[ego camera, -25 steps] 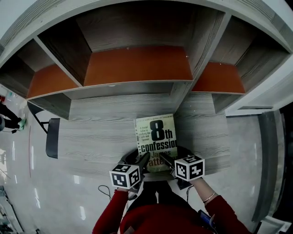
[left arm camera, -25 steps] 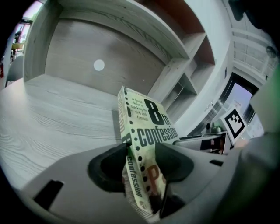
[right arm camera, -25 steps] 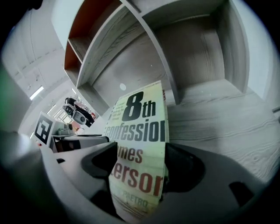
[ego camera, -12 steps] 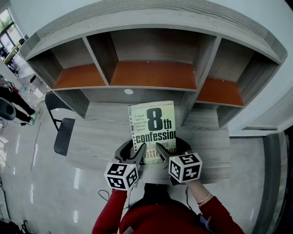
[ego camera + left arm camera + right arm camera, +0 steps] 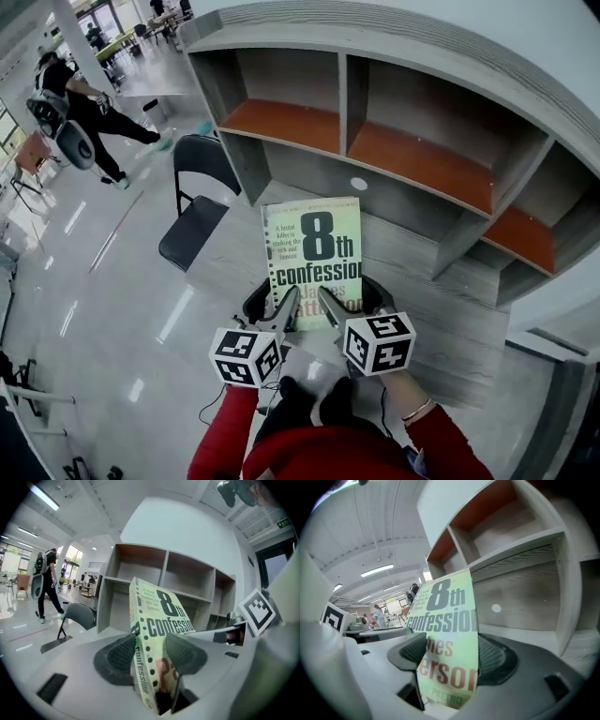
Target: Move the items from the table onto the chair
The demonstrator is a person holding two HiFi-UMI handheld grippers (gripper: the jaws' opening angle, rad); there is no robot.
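Observation:
A pale green paperback book [image 5: 314, 253] with "8th confession" on its cover is held in the air above the grey wooden table [image 5: 450, 319]. My left gripper [image 5: 284, 307] is shut on its lower left edge, over the spine [image 5: 140, 667]. My right gripper [image 5: 330, 307] is shut on the book's lower right part [image 5: 452, 663]. A black chair [image 5: 192, 225] stands on the floor to the left of the table, and the book hangs to its right. The same chair [image 5: 77, 616] shows in the left gripper view.
A grey shelf unit [image 5: 394, 103] with orange shelf boards rises behind the table. A person [image 5: 84, 98] walks across the glossy floor at the far upper left. The person's red sleeves [image 5: 225, 431] fill the bottom of the head view.
The head view has swung left: the chair and open floor have come into view and the shelf unit has slid right. The book stays clamped between both grippers.

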